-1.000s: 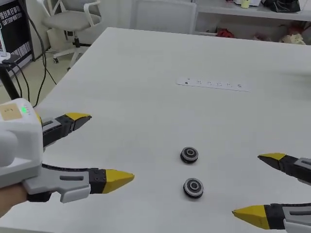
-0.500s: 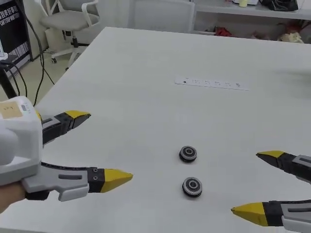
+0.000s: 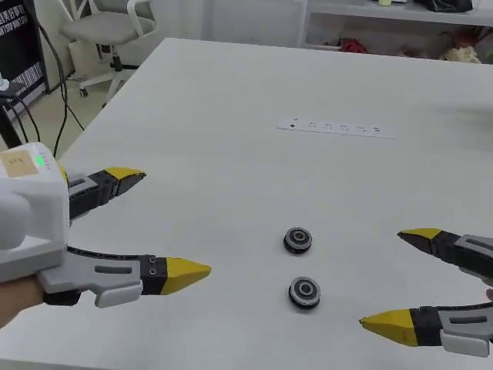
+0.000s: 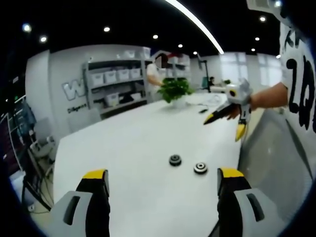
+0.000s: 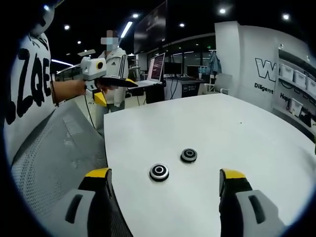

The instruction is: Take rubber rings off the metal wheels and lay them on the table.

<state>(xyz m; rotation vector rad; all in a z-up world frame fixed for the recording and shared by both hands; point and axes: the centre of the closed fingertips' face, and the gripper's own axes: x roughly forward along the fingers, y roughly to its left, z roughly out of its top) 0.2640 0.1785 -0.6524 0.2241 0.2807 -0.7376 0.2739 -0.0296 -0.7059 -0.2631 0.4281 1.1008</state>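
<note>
2 metal wheels lie flat on the white table [image 3: 231, 116], in the gap between the 2 grippers: a far wheel [image 3: 298, 240] and a near wheel [image 3: 304, 293], close but apart, lined up away from the person. Dark rubber rings [image 3: 287, 241] are seen around both rims; none has been taken off yet. Bores point up and the wheels are round, so no long axis is offered.

Left gripper [image 3: 176, 223]: jaws spread wide, nothing held. The wheels lie to its right.

Right gripper [image 3: 381, 277]: jaws spread wide, nothing held. The near wheel lies to its left, and this gripper is judged the nearer of the 2.

Against 1.0 s ago: the whole head view has shifted slightly. Measured against the wheels, the right gripper is found a little closer, the left gripper much as before, and the wheels unmoved relative to each other.
</note>
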